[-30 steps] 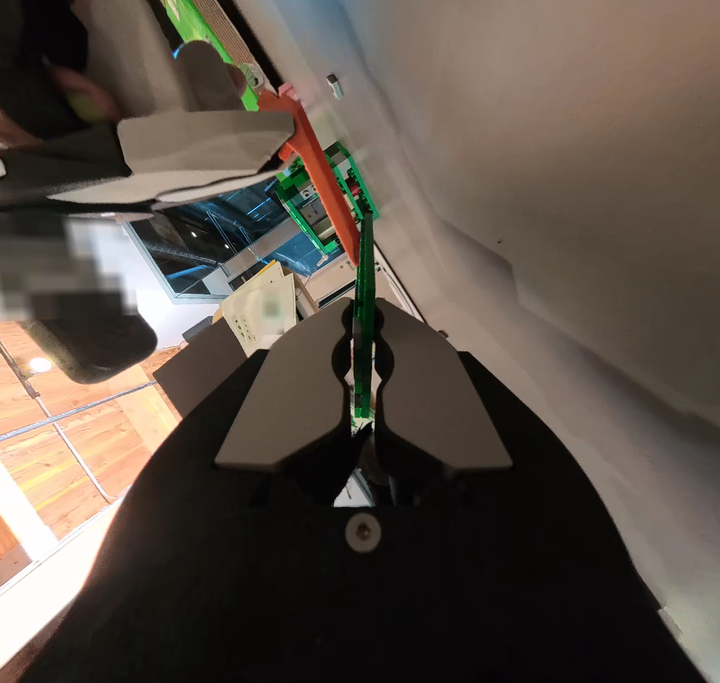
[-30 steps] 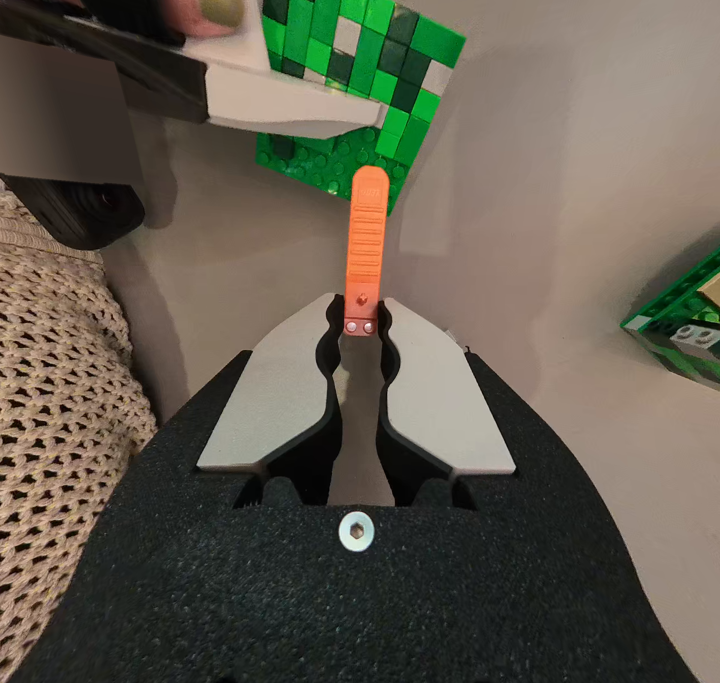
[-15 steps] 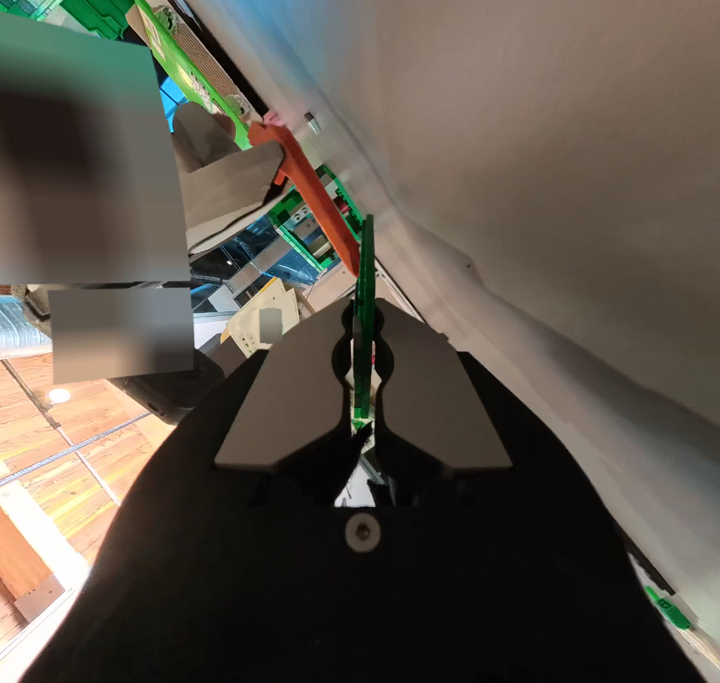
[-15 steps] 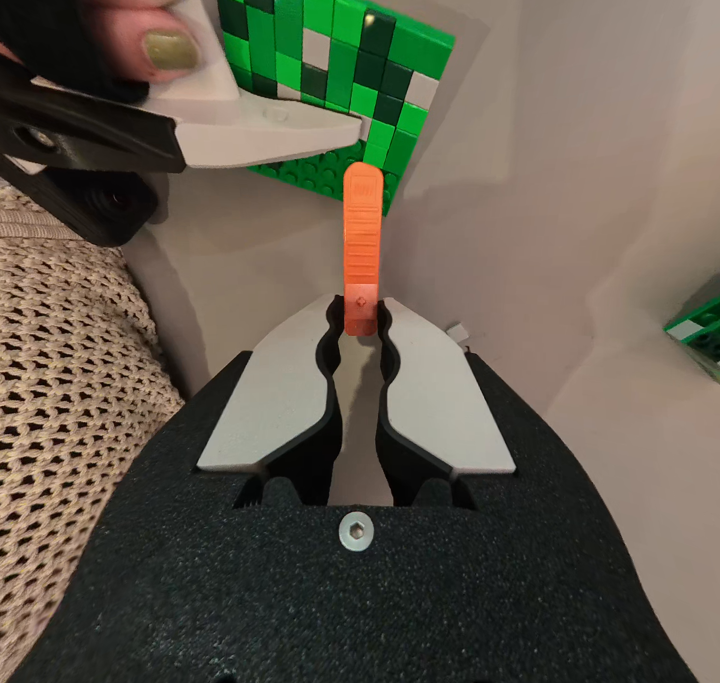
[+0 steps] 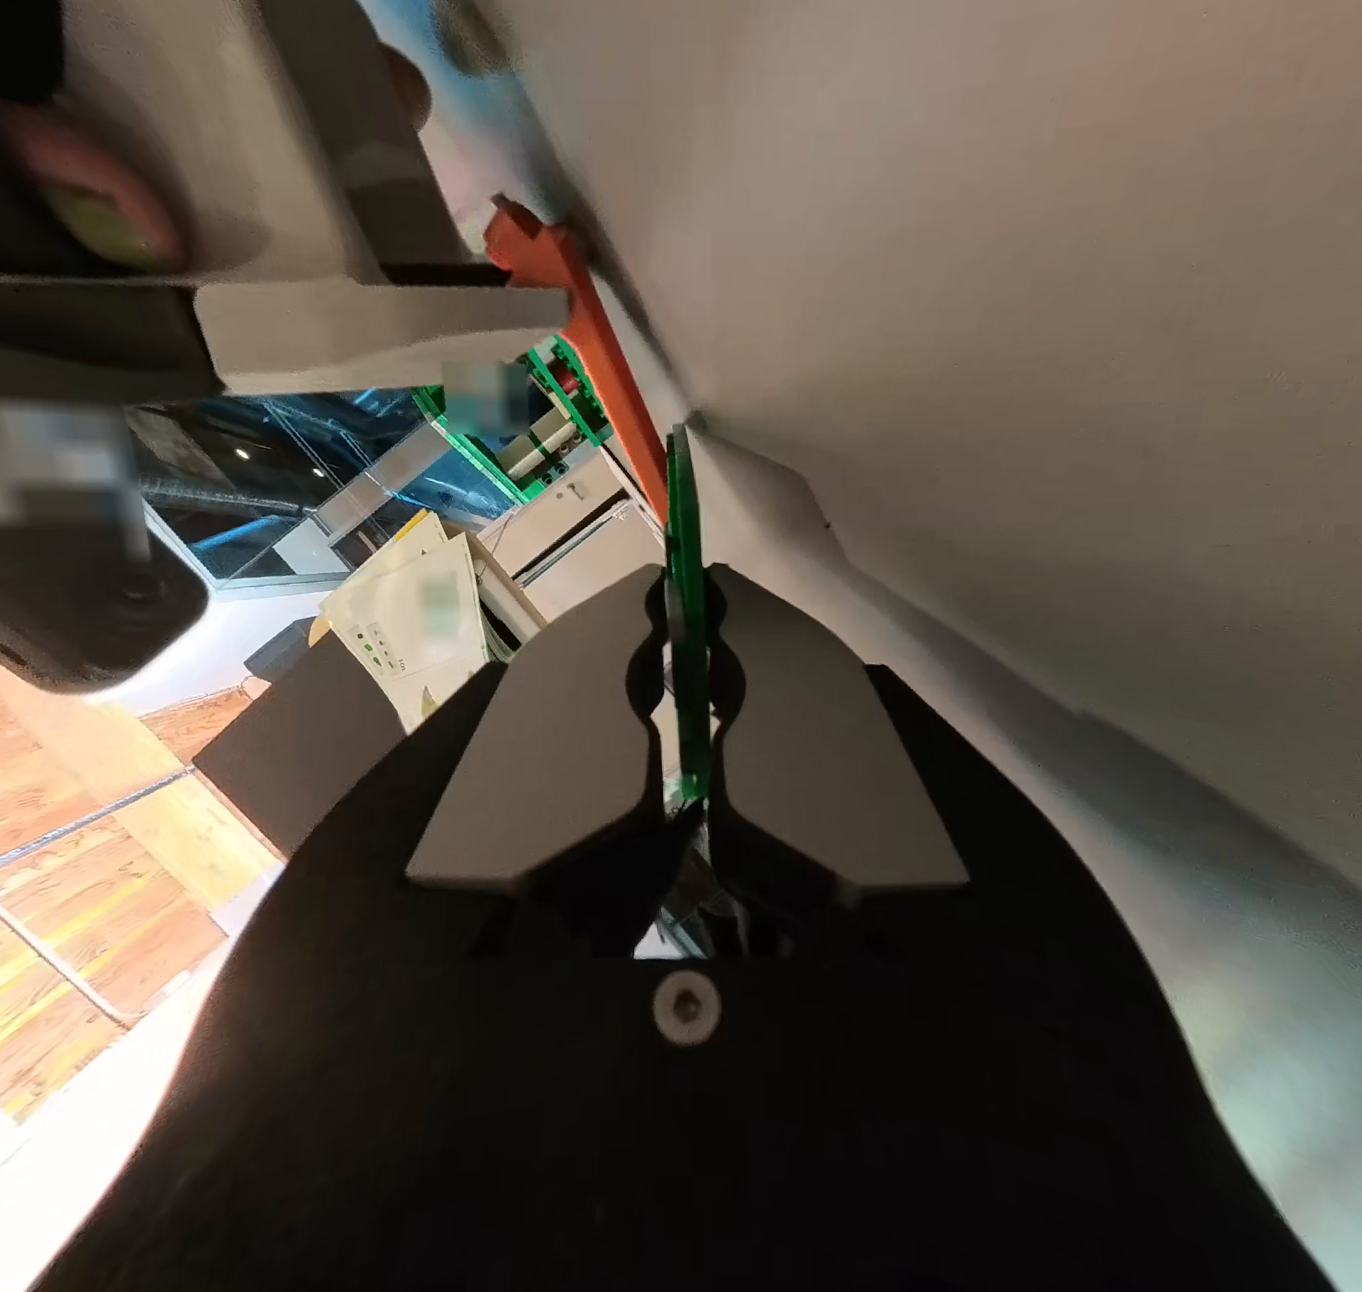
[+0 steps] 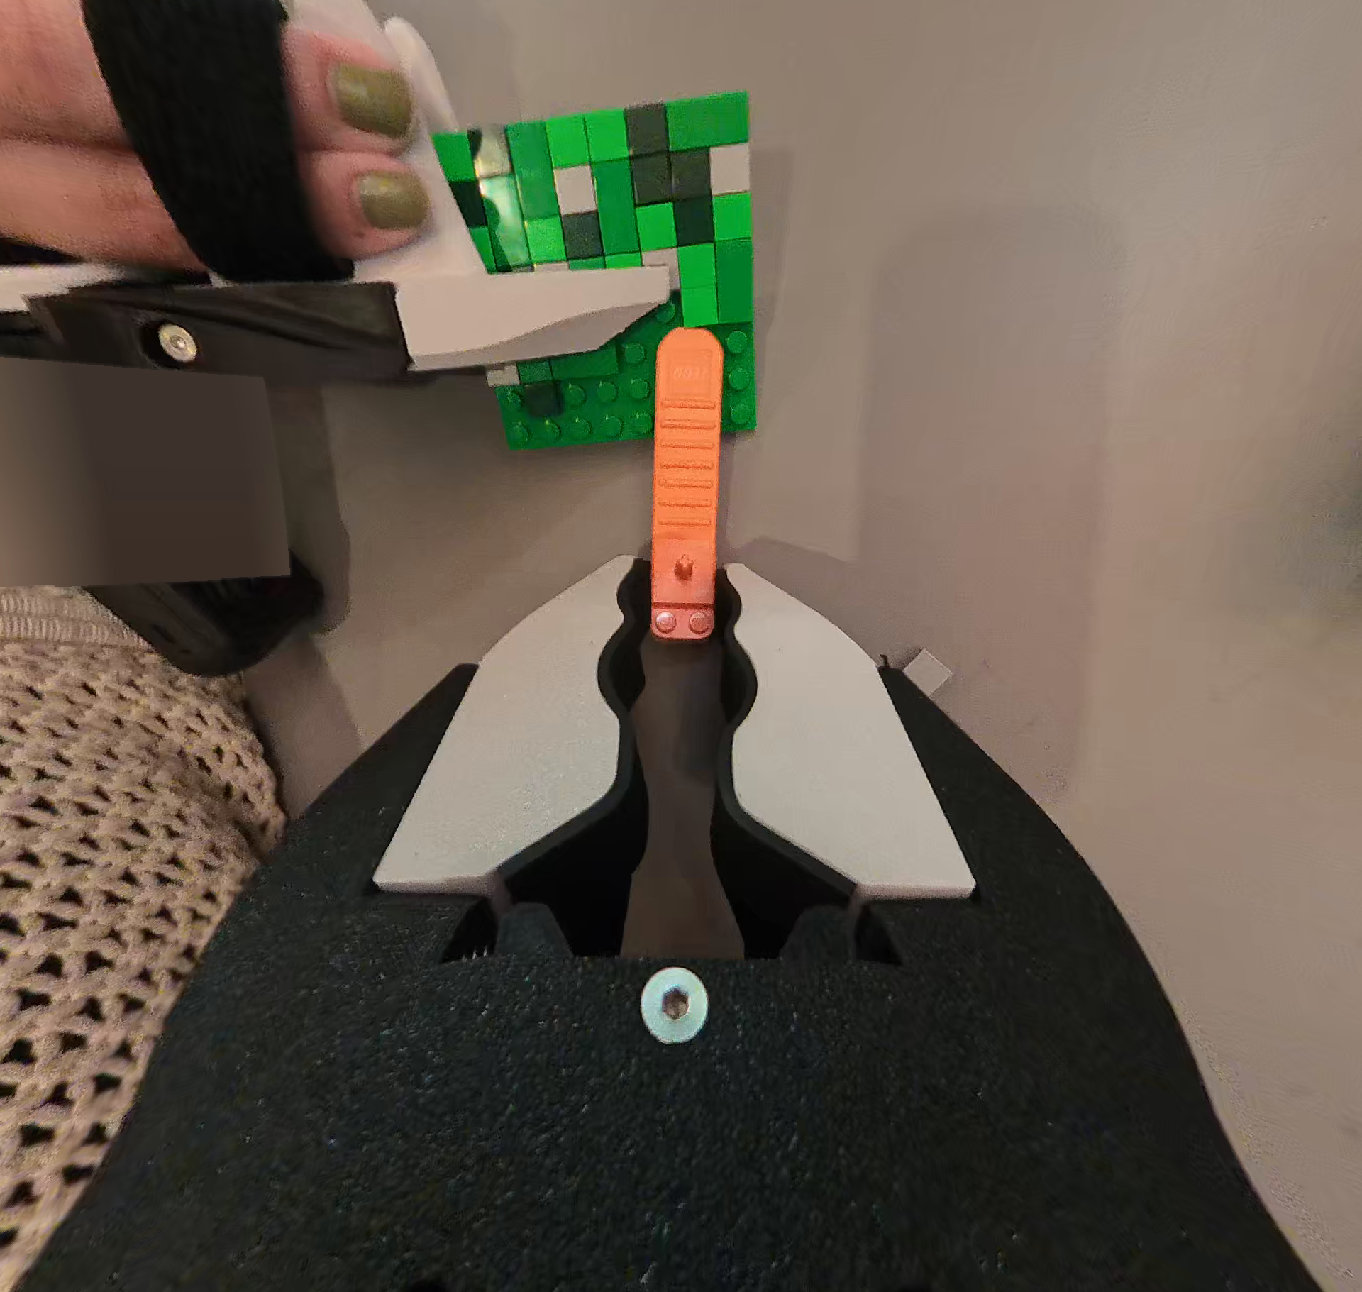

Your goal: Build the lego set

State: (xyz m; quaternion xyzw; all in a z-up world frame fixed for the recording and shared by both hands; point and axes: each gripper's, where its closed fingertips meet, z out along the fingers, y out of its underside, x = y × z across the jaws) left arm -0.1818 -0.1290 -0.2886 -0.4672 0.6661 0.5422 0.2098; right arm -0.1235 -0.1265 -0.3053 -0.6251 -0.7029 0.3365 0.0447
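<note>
In the left wrist view my left tool point(image 5: 685, 586) is clamped on the green plate point(image 5: 685, 593), held edge-on so its face is turned to the orange brick separator point(image 5: 612, 372), with the pale tabletop point(image 5: 1032, 298) tilted beside it and a booklet point(image 5: 413, 615) and wooden floor point(image 5: 110, 851) beyond. In the right wrist view my right tool point(image 6: 682, 593) pinches the separator's base, its tip over the plate's bare studs, I judge to pry at a tile, above plain grey tabletop.

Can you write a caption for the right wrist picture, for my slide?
The right gripper pinches an orange brick separator whose tip meets a green tiled Lego plate gripped by the left gripper.
</note>
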